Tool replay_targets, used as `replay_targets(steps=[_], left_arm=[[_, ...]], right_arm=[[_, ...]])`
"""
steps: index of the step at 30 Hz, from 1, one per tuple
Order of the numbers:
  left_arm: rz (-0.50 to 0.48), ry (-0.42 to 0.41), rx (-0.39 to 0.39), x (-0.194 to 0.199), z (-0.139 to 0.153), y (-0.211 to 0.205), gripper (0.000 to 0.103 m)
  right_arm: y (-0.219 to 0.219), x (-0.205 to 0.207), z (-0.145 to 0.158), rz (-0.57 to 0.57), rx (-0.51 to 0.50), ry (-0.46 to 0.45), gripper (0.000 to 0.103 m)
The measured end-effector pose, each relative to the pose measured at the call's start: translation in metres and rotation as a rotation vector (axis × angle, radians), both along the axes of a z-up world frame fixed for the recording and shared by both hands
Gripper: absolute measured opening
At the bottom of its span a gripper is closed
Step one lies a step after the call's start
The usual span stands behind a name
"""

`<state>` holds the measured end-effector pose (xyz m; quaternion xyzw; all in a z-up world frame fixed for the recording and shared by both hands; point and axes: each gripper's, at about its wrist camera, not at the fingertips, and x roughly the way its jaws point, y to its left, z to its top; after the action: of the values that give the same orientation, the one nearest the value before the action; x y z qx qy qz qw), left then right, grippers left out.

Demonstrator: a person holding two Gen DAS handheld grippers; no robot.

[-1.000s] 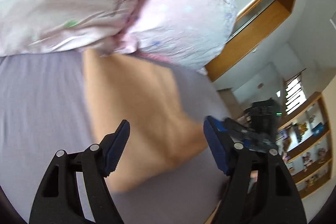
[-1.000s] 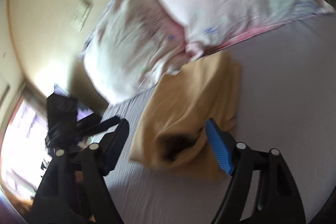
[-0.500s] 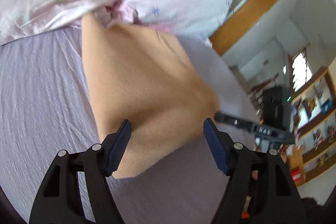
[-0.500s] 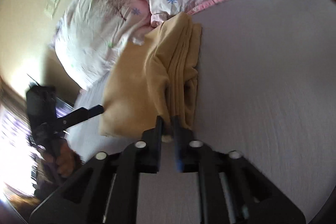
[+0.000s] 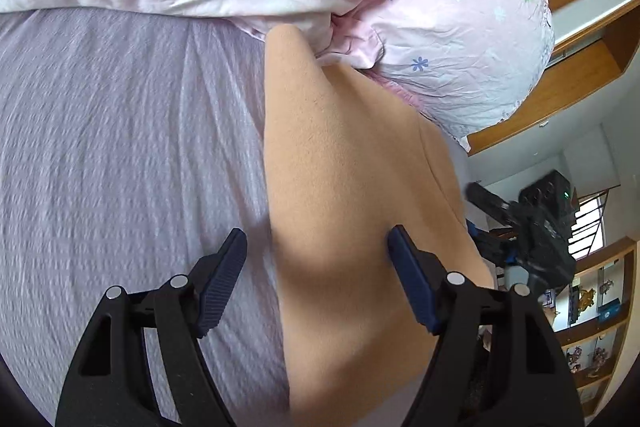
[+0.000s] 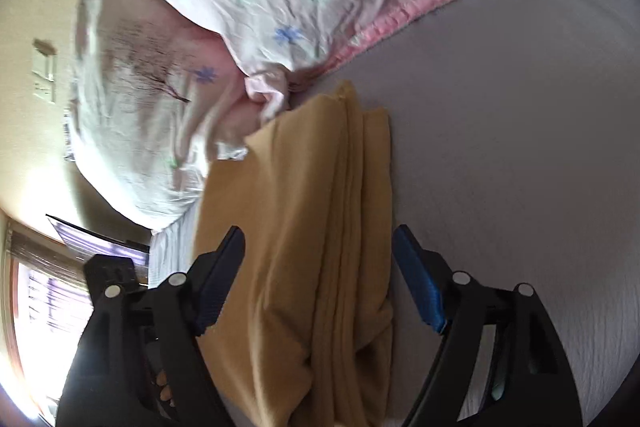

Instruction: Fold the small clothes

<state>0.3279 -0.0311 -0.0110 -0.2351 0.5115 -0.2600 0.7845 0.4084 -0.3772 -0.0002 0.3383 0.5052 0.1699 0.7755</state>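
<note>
I hold both tools over the bed, and the folded tan garment (image 5: 352, 187) lies on the lilac sheet (image 5: 120, 147) directly in front of me, with its far end touching the pink flowered pillows (image 5: 440, 27). Its long axis runs away from me, from my jaws toward the pillows, so in both views it looks like a strip going up the middle. My left gripper (image 5: 316, 279) is spread wide and holds nothing; the left edge of the garment passes between its jaws, so one jaw is above the bare sheet and the other above the cloth. My right gripper (image 6: 318, 279) is also spread wide and empty, and here the garment (image 6: 312, 227) fills nearly the whole gap between the jaws. From this side I see the stacked layers (image 6: 360, 187) of the fold along the right edge, and near the bottom the cloth is bunched and not flat. I judge the right hand is better placed for the layered edge and the near end, the left hand for the smooth left edge. In the left view I can see the right tool (image 5: 532, 227) beyond the right border of the garment. For a next fold along the short direction, I think the near end must be taken first.
</note>
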Motion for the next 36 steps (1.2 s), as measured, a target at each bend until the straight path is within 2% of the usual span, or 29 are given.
replay_targets(steps=[2,3,4,5,6,8,9,10,12,14,17,19,20,22,23,25,27,28,31,34,36], left_arm=[[-0.008,0.001,0.001,0.006,0.000,-0.005,0.073],[-0.005,-0.004,-0.004,0.011,-0.001,-0.008,0.073],[-0.002,-0.004,-0.013,0.014,-0.001,-0.011,0.073],[0.001,0.003,-0.031,0.019,-0.003,-0.011,0.070],[0.001,0.021,-0.064,0.024,-0.006,-0.012,0.066],[0.020,0.042,-0.091,0.031,-0.010,-0.011,0.046],[0.016,0.050,-0.110,0.032,-0.012,-0.009,0.043],[0.016,0.055,-0.136,0.031,-0.012,-0.004,0.036],[0.005,0.051,-0.167,0.025,-0.005,0.006,0.032],[0.007,0.013,-0.156,0.012,0.008,0.020,0.031],[0.058,-0.054,-0.129,-0.010,0.029,0.056,0.032],[0.117,-0.072,-0.081,-0.016,0.032,0.079,0.036],[0.141,-0.081,-0.037,-0.014,0.031,0.085,0.039],[0.196,-0.088,0.100,-0.015,0.028,0.094,0.039],[0.207,-0.092,0.111,-0.017,0.027,0.097,0.039],[0.200,-0.127,0.076,-0.030,0.034,0.106,0.042],[0.188,-0.184,0.066,-0.048,0.046,0.109,0.045],[0.176,-0.204,0.059,-0.055,0.050,0.106,0.047],[0.080,-0.238,0.028,-0.076,0.053,0.082,0.055],[-0.017,-0.251,0.065,-0.098,0.048,0.058,0.060],[-0.041,-0.295,0.115,-0.111,0.044,0.045,0.074]], right_arm=[[0.002,0.005,-0.011,0.010,0.026,0.036,0.076],[0.002,0.007,-0.014,0.011,0.042,0.035,0.071],[0.001,0.007,-0.016,0.002,0.047,0.022,0.059],[0.000,0.007,-0.023,0.007,0.092,0.037,0.026],[-0.003,0.006,-0.027,0.001,0.152,0.038,0.026],[-0.009,0.004,-0.031,-0.011,0.217,0.023,0.024],[-0.009,0.001,-0.030,-0.018,0.251,0.017,0.024],[-0.007,-0.001,-0.026,-0.014,0.281,0.005,0.023],[0.002,-0.003,-0.013,0.012,0.314,-0.032,0.023],[0.020,-0.003,0.002,0.060,0.334,-0.069,0.023],[0.056,0.000,0.015,0.145,0.337,-0.105,0.023],[0.085,0.009,0.013,0.189,0.286,-0.104,0.023],[0.097,0.014,0.009,0.199,0.245,-0.093,0.025],[0.114,0.020,0.003,0.180,0.073,-0.060,0.031],[0.112,0.016,0.007,0.158,0.029,-0.067,0.034],[0.100,0.002,0.025,0.132,0.068,-0.138,0.042],[0.092,-0.009,0.043,0.112,0.079,-0.210,0.056],[0.093,-0.012,0.051,0.117,0.065,-0.230,0.059],[0.104,-0.013,0.054,0.126,0.002,-0.208,0.060],[0.111,-0.045,0.062,0.214,0.101,-0.291,0.060],[0.123,-0.072,0.065,0.316,0.162,-0.324,0.075]])
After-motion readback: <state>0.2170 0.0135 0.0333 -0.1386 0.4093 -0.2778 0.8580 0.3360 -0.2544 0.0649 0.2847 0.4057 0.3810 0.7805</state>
